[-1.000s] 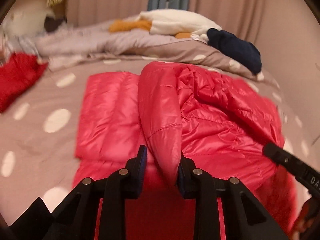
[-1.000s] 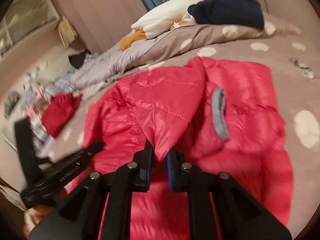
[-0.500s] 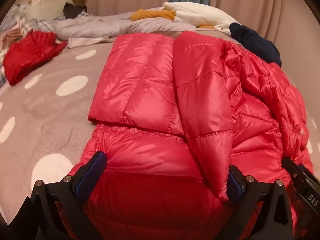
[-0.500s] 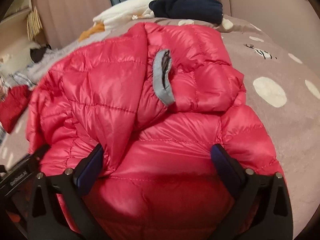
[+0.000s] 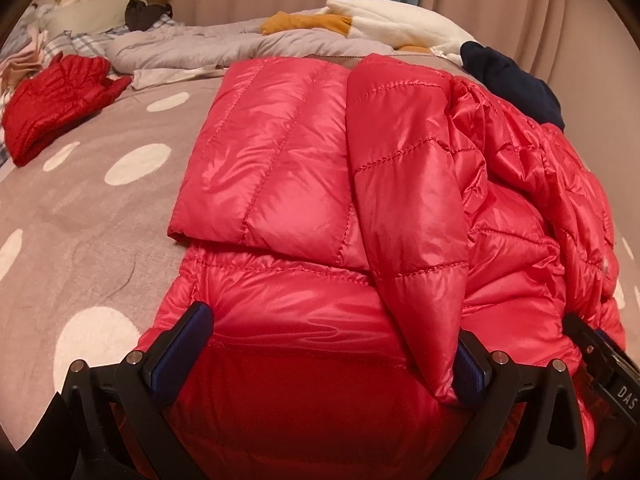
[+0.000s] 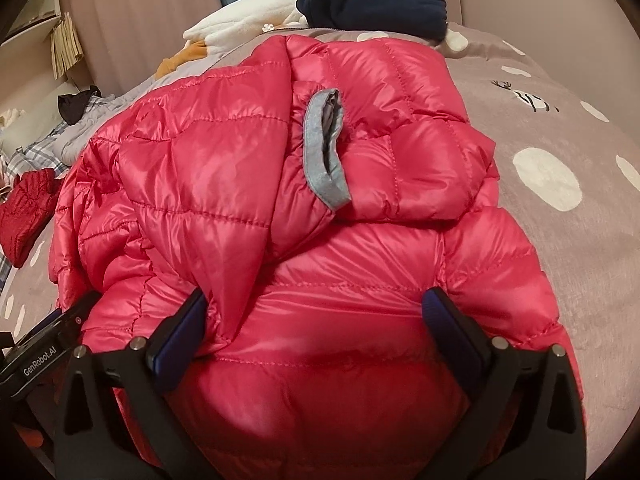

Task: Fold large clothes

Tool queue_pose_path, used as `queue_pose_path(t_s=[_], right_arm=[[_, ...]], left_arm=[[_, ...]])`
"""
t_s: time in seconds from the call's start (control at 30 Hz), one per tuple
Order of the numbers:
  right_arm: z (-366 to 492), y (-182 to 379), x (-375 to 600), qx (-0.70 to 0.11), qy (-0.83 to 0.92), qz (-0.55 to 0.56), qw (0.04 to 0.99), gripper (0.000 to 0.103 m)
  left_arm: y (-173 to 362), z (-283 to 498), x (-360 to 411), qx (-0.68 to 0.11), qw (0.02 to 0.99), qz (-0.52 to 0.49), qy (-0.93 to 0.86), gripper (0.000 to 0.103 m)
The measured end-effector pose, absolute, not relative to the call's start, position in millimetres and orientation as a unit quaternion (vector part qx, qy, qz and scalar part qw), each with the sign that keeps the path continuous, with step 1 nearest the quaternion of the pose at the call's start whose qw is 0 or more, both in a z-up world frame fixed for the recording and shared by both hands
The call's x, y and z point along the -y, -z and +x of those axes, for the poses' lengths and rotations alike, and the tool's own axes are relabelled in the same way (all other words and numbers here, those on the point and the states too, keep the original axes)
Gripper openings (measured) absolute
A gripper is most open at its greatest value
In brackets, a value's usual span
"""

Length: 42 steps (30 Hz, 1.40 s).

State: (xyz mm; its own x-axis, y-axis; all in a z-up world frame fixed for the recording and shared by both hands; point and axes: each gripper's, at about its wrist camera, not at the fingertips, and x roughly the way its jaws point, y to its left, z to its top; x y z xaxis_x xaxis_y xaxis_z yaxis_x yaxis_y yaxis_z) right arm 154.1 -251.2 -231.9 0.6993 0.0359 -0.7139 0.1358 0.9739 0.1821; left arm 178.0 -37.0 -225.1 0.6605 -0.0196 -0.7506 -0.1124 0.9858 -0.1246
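Observation:
A shiny red puffer jacket [image 5: 320, 208] lies partly folded on the bed; it also fills the right wrist view [image 6: 320, 240]. A sleeve [image 5: 408, 184] lies across its middle, and a grey-trimmed cuff [image 6: 324, 148] rests on top. My left gripper [image 5: 328, 356] is open wide, fingers straddling the jacket's near edge. The sleeve tip rests against its right finger [image 5: 468, 364]. My right gripper [image 6: 316, 332] is open wide over the jacket's other near corner. It shows at the right edge of the left wrist view [image 5: 600, 364].
The bed has a taupe cover with white dots [image 5: 80, 200]. A second red garment [image 5: 60, 96] lies at the left. A grey duvet [image 5: 240, 44], white and orange clothes [image 5: 380, 20] and a navy garment [image 6: 372, 4] lie at the back. Curtains hang behind.
Both grippers were shut on jacket folds a second ago, carried them forward, then opened and let go. The jacket now lies settled, and both grippers sit slightly closer to it.

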Motion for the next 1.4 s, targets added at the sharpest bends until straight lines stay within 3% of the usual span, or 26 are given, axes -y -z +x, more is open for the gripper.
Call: queue_pose_path(t_s=[0.83, 1.07, 1.17, 1.4], right_arm=[[136.6, 221.8, 256.8, -0.377, 0.016, 0.142, 0.915, 0.103], [46.1, 178.4, 290.0, -0.303, 0.016, 0.187, 0.934, 0.103], [11.0, 176.7, 304.7, -0.282, 0.047, 0.193, 0.938, 0.103], [-46.7, 221.0, 339.2, -0.274, 0.066, 0.332, 0.9, 0.103]], left_arm=[[213.6, 162.7, 32.3, -0.403, 0.909, -0.102, -0.028, 0.103], [167.2, 73.6, -14.2, -0.29, 0.933, -0.209, -0.053, 0.103], [174.5, 49.1, -35.0, -0.285, 0.919, -0.263, -0.068, 0.103], [212.7, 19.7, -56.8, -0.315, 0.882, -0.343, -0.073, 0.103]])
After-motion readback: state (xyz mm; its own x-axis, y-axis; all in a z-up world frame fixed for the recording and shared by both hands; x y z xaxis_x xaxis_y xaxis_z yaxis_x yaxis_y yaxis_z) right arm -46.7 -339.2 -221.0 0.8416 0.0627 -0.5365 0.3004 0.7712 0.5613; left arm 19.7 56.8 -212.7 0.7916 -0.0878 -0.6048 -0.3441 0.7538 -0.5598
